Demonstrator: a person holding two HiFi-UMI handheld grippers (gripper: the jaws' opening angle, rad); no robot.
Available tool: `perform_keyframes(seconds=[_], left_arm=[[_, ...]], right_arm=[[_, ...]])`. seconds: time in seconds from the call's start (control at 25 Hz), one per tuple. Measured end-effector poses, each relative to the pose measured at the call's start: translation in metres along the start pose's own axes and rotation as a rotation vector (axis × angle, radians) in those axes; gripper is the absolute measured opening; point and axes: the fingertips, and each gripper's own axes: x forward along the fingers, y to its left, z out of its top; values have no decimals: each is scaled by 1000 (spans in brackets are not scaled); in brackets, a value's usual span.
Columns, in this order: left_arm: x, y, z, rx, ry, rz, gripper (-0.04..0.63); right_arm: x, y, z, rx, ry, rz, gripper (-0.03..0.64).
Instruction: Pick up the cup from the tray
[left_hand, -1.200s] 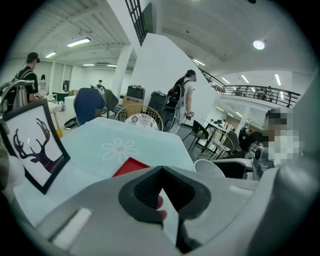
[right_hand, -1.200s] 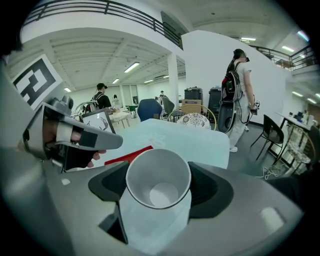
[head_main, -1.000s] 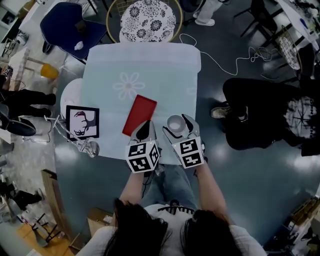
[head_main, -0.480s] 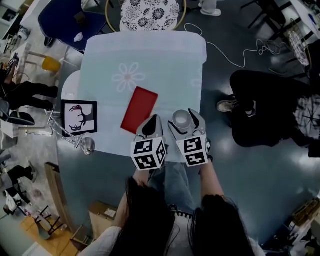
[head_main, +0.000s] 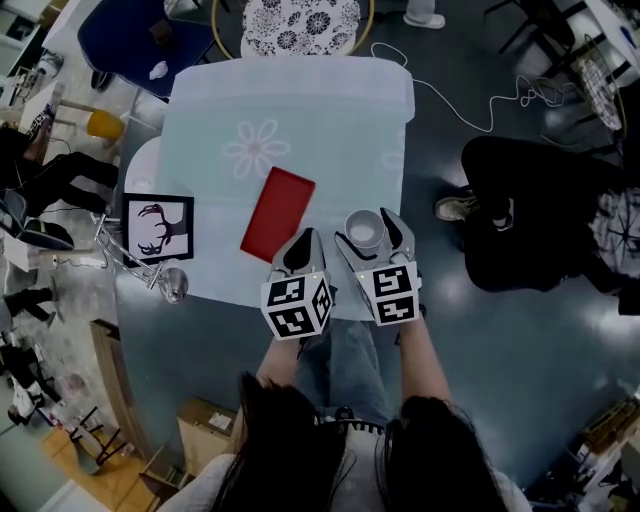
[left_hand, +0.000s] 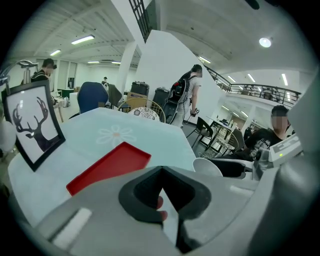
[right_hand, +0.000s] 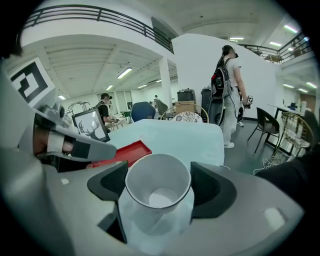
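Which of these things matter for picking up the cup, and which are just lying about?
Part of the job:
- white cup, gripped between the jaws of the right gripper
- red tray, empty, beside it

Just lying about:
- framed deer picture
- patterned chair
- blue chair
- left gripper, shut on nothing

- Lower centre: left gripper (left_hand: 163, 201), jaws pressed together with nothing between them.
- Centre left: red tray (left_hand: 107, 167) flat on the pale table (left_hand: 142, 134).
- Far left: framed deer picture (left_hand: 32, 122), leaning back.
- Right of centre: white cup (left_hand: 209, 167), beside the tray.
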Motion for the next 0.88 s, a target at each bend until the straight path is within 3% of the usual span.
perform_keyframes(seconds=[0.4, 0.88], left_arm=[[-15, -7, 20, 13, -45, -14, 0], [-72, -28, 45, 50, -131, -65, 0]], right_arm=[[-19, 5, 24, -10, -46, 6, 417], [-83, 27, 72, -50, -148, -23, 397]])
